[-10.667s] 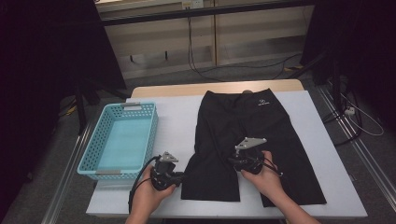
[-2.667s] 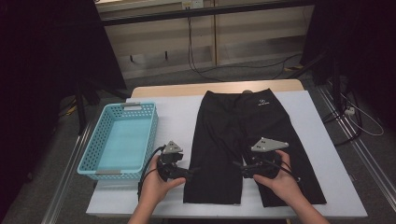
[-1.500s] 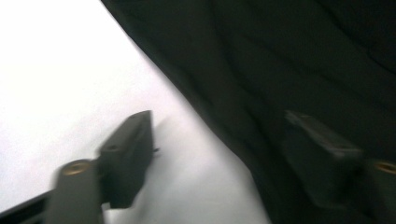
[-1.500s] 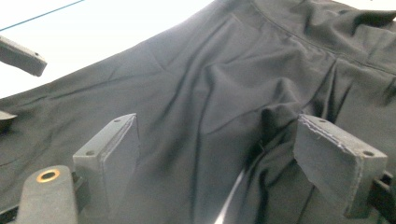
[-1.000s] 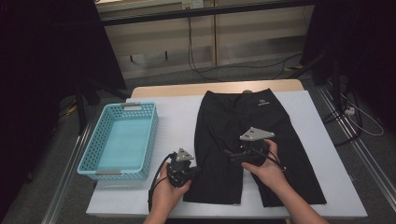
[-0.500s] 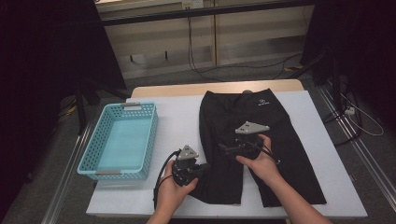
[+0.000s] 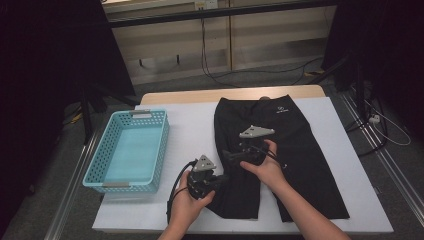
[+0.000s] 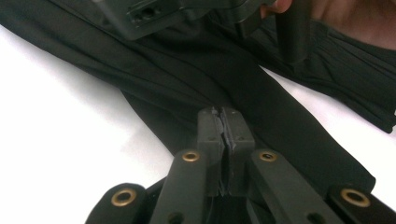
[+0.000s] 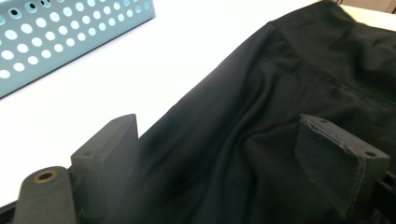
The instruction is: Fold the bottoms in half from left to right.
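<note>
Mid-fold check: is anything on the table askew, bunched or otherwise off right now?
One thing: the left leg of the black shorts is pulled askew near its hem, dragged inward and bunched where the left gripper is shut on the cloth. The right gripper hovers open over the fabric. The blue basket sits square.

I count one pair of black trousers point(image 7: 280, 150), one blue basket point(image 7: 131, 150), two grippers, one tabletop point(image 7: 190, 125).
</note>
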